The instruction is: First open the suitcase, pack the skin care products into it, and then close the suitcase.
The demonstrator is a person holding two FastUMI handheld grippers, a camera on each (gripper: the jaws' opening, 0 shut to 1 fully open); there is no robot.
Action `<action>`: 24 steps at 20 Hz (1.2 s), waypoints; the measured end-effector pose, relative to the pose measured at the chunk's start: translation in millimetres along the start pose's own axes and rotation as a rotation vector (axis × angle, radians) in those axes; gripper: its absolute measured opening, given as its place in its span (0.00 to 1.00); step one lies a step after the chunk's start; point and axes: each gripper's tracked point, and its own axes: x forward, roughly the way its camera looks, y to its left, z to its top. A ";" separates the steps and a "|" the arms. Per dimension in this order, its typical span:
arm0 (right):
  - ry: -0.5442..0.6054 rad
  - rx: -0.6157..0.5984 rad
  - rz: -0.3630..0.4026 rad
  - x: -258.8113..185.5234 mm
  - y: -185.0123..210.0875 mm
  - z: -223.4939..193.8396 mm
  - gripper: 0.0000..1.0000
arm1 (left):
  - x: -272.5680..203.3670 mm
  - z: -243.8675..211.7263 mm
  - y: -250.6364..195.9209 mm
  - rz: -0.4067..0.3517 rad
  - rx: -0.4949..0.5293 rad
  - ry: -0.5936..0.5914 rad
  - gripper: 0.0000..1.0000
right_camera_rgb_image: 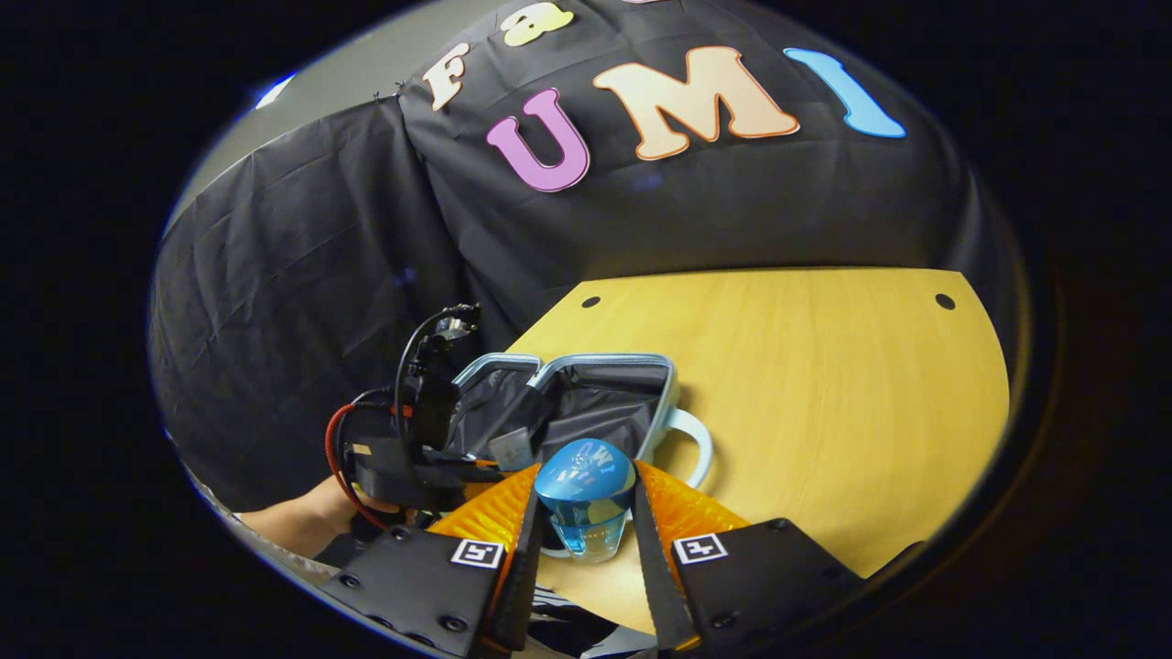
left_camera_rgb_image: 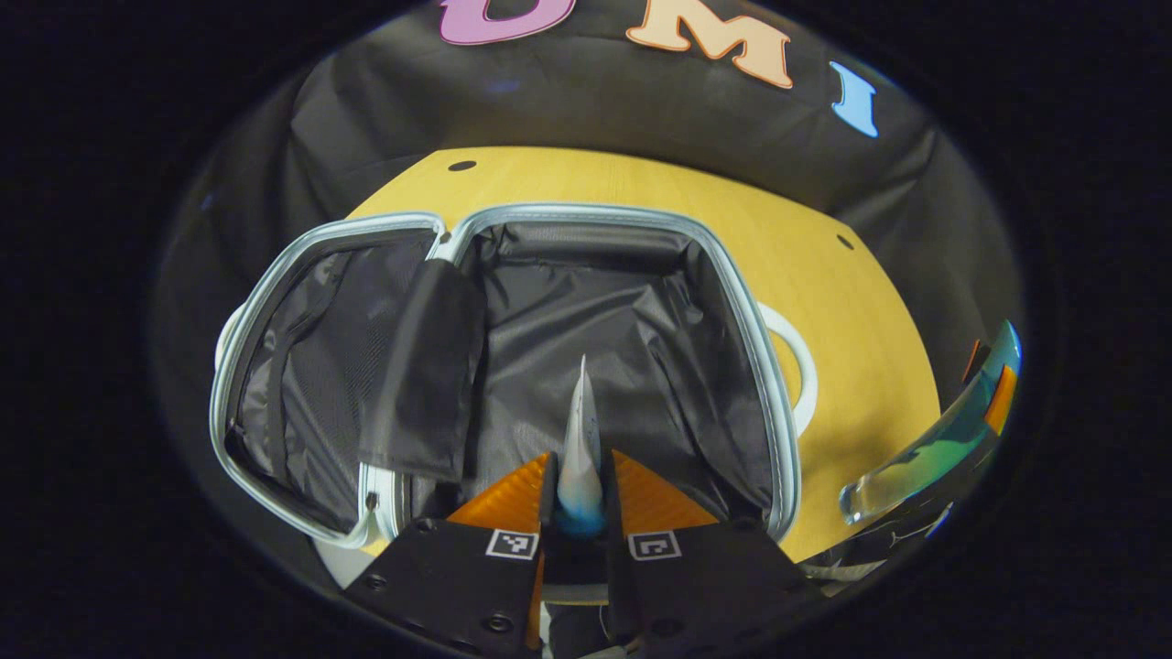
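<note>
The suitcase (left_camera_rgb_image: 513,366) lay open on the yellow worktop (left_camera_rgb_image: 824,302), its dark lining showing. The left claw (left_camera_rgb_image: 580,490) was closed on a thin white tube (left_camera_rgb_image: 580,439), both fingers pressing it, and held it above the open case. The right claw (right_camera_rgb_image: 584,513) gripped a blue bottle (right_camera_rgb_image: 584,499) with a round cap between its fingers, near the suitcase (right_camera_rgb_image: 586,403) handle.

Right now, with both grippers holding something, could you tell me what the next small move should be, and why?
Probably lower the left gripper and release its tube into the suitcase: the case lies open on the table, and the tube already hangs over its dark lining.
</note>
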 end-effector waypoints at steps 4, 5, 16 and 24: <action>0.050 -0.026 -0.018 39.2 18.3 -7.9 0.53 | 8.5 21.2 2.2 -0.080 -0.017 -0.041 0.75; 0.064 -0.019 -0.021 48.7 20.9 -10.4 0.53 | 0.5 27.0 -1.0 -0.108 -0.016 -0.052 1.00; 0.228 0.040 -0.128 134.7 16.1 -54.4 0.53 | -35.9 74.3 71.8 -0.109 -0.027 -0.205 0.96; 0.078 -0.030 -0.177 156.8 32.4 -1.2 0.98 | -60.5 95.8 201.0 0.045 -0.172 -0.281 0.96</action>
